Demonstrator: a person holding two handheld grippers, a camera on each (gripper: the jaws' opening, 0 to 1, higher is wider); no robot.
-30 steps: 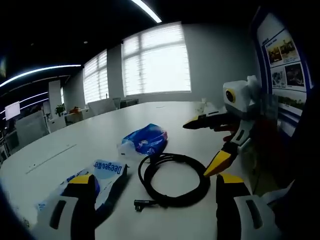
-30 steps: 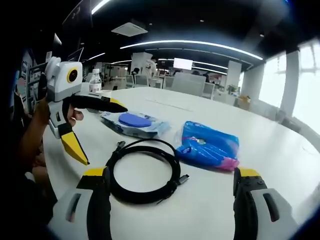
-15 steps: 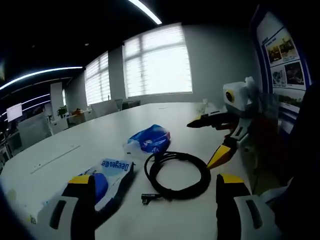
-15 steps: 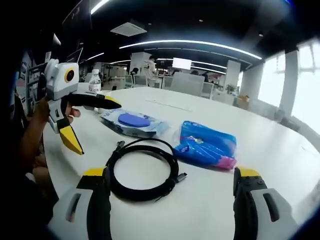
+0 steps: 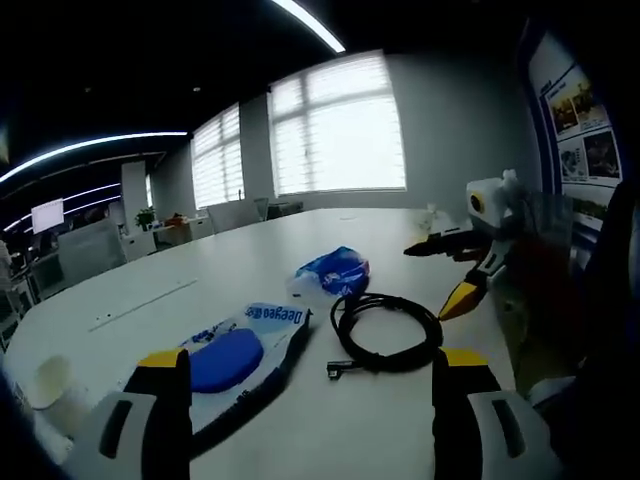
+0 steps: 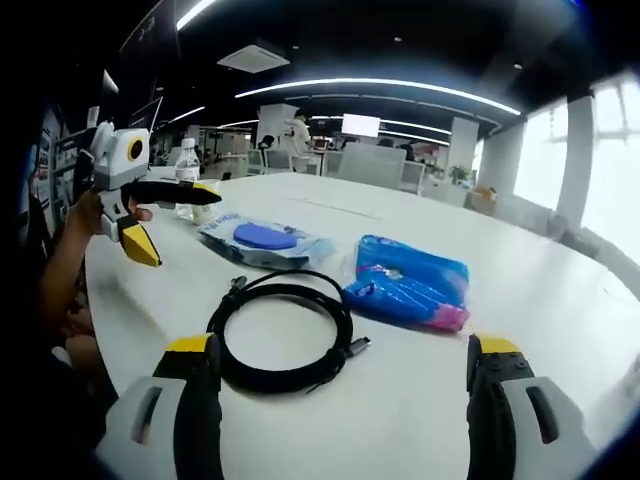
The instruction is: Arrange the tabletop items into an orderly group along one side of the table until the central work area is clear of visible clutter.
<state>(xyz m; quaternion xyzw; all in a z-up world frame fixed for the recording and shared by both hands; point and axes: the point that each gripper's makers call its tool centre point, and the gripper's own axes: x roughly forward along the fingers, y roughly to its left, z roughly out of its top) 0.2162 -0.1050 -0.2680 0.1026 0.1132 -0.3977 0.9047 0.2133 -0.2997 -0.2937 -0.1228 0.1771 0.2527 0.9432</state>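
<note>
White table [image 6: 560,330] in office | coiled black cable [image 6: 282,335] mid, blue packet [image 6: 408,282] + flat blue-disc pack [image 6: 262,240] beside | left gripper [image 6: 165,215] jaws wide, nothing held | right gripper [image 5: 450,270] same, jaws wide.

A broad white table [image 6: 560,300] carries a coiled black cable [image 6: 282,335] at lower centre, a blue packet [image 6: 408,283] just right of it, a clear pouch with a blue pad [image 6: 264,240] behind, and a water bottle [image 6: 186,178] at upper left.
</note>
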